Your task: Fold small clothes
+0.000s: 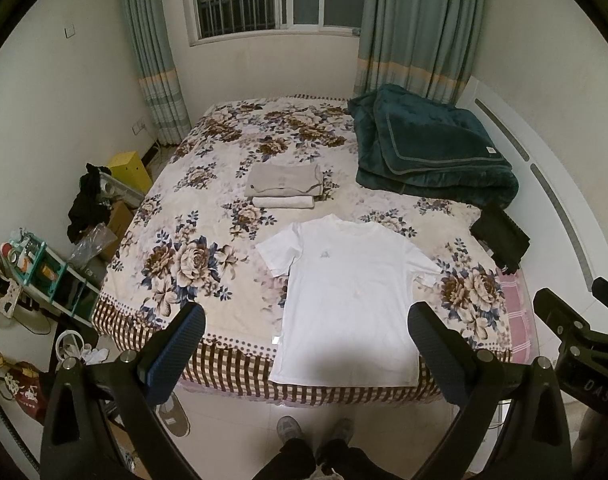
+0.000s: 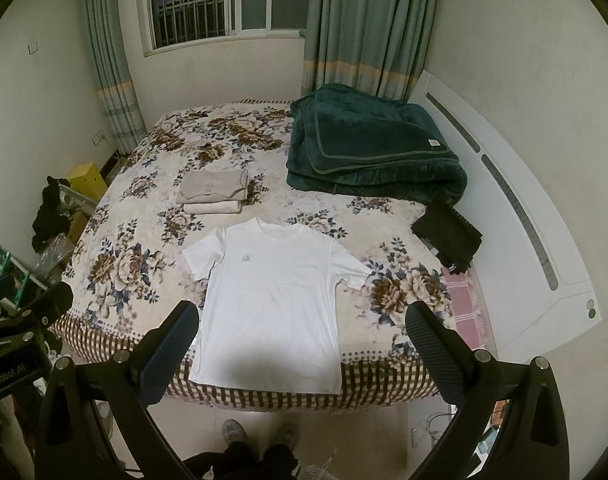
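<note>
A white T-shirt (image 1: 350, 296) (image 2: 273, 300) lies flat and face up on the floral bedspread (image 1: 183, 264) (image 2: 119, 264), collar toward the window, hem at the near bed edge. Behind it sits a stack of folded beige clothes (image 1: 283, 186) (image 2: 213, 190). My left gripper (image 1: 306, 320) hangs open high above the shirt's lower half, nothing between its fingers. My right gripper (image 2: 301, 318) is likewise open and empty, held above the hem area. Part of the right gripper's body (image 1: 576, 332) shows at the right edge of the left wrist view.
A folded dark green blanket (image 1: 428, 144) (image 2: 368, 144) fills the far right of the bed. Dark clothing (image 1: 500, 236) (image 2: 448, 236) lies at the right edge by the white headboard (image 2: 516, 216). Cluttered shelves and boxes (image 1: 43, 264) stand left. A person's feet (image 1: 316, 432) are on the floor.
</note>
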A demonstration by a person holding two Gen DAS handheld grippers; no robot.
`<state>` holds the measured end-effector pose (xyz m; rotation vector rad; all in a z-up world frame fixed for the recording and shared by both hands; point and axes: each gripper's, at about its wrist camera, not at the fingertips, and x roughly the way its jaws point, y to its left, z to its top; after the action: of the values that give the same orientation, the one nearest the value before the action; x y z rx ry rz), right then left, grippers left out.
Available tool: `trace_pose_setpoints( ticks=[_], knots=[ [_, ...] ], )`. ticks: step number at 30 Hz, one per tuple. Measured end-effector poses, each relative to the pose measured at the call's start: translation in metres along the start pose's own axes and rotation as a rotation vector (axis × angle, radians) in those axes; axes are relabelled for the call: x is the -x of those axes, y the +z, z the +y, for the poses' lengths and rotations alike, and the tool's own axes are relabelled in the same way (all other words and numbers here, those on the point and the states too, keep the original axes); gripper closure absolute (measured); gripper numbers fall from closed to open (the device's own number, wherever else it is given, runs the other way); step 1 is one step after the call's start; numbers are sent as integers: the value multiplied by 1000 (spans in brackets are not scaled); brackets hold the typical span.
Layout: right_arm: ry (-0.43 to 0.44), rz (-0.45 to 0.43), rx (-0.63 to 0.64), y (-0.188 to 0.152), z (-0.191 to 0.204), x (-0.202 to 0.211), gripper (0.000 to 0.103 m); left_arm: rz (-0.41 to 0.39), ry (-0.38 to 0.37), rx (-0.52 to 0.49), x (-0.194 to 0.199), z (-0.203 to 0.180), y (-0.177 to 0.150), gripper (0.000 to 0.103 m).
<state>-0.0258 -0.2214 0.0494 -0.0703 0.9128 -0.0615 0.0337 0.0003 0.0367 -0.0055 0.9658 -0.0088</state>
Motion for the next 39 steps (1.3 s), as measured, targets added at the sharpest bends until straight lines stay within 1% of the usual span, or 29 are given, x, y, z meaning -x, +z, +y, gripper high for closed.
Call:
trace_pose_setpoints(
  ticks=[6,12,16,18,21,23,24,25,27,28,31,33,34,36,37,39],
  knots=[
    [1,-1,-1,1,1,-1,0,-2,-2,1,0,-1,-1,0],
    [-3,1,-2,-1,1,-1,0,-2,-13,-2,-2,-8,10,0],
    [-8,19,-23,11,-3,-4,0,0,-25,-5,-9,-4,17,0],
    [-11,40,-55,16,-9,-16,0,-5,-23,-2,-19,0,18,0],
    [-17,91,-126,17,-25,-53,0,-31,8,-6,-50,3,23,0],
    [-31,130,-202,9,-47,-94,0,-43,31,-9,-75,7,20,0],
    [-43,146,-237,5,-57,-113,0,-43,43,-9,-95,6,24,0],
    [-56,168,-278,1,-70,-136,0,-43,53,-7,-110,12,17,0],
    [-77,221,-366,-13,-101,-188,0,-21,91,-5,-150,12,19,0],
    [-87,261,-419,-19,-122,-221,0,-8,110,-10,-172,11,19,0],
    [-90,337,-546,-44,-171,-301,0,56,181,-18,-243,6,19,0],
    [-58,391,-664,-64,-208,-368,0,117,222,-9,-295,1,19,0],
    [-41,416,-725,-73,-225,-400,0,140,238,-4,-315,0,17,0],
    [13,463,-869,-96,-260,-474,0,193,289,0,-359,-6,12,0],
    [32,482,-916,-102,-270,-502,0,218,308,7,-380,-9,8,0],
    [83,510,-1023,-122,-290,-574,2,271,335,32,-424,-12,-2,0]
  ],
)
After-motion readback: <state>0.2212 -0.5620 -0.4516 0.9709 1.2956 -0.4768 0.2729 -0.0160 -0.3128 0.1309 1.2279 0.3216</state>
